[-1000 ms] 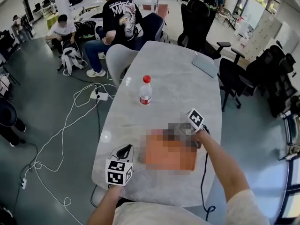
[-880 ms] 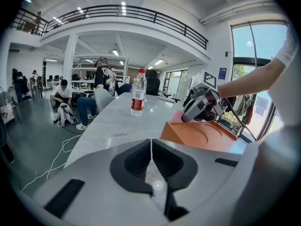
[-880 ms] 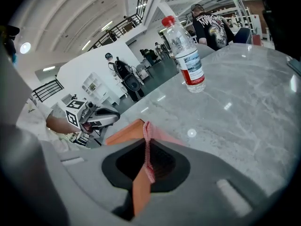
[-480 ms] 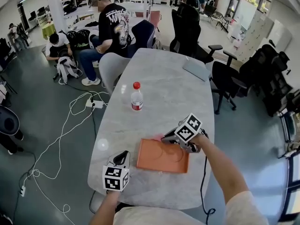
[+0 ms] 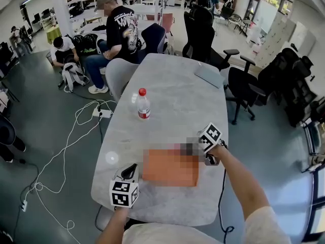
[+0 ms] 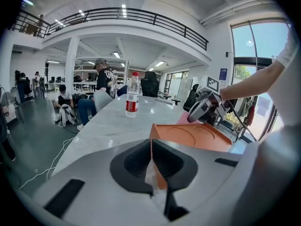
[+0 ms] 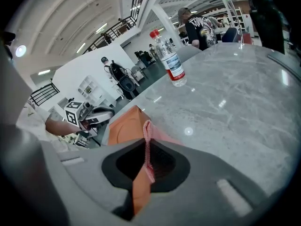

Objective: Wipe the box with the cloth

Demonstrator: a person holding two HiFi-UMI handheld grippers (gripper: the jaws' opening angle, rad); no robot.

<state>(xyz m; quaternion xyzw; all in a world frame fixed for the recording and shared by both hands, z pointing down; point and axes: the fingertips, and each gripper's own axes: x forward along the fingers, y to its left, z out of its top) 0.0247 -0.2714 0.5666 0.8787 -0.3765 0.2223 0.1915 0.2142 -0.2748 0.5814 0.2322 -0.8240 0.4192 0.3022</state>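
Observation:
A flat orange box [image 5: 170, 168] lies on the grey marble table [image 5: 172, 100] near its front edge. My left gripper [image 5: 130, 171] is at the box's left side; in the left gripper view its jaws [image 6: 151, 147] are shut on the box's [image 6: 197, 136] near corner, with a whitish scrap beside it. My right gripper [image 5: 203, 146] sits at the box's far right corner, shut on a pink cloth [image 7: 146, 140] that rests against the box [image 7: 123, 128]. The right gripper [image 6: 200, 112] and the left gripper [image 7: 91, 114] each show in the other's view.
A water bottle with a red cap [image 5: 143, 104] stands upright mid-table, beyond the box. A grey flat pad [image 5: 208, 76] lies at the far right. Office chairs [image 5: 241, 88] line the right side and far end. People sit at the far left, and cables [image 5: 76, 131] trail on the floor.
The right gripper with the cloth has slid a little to the right, from over the box's far part to its far right corner. The left gripper has stayed at the box's left side.

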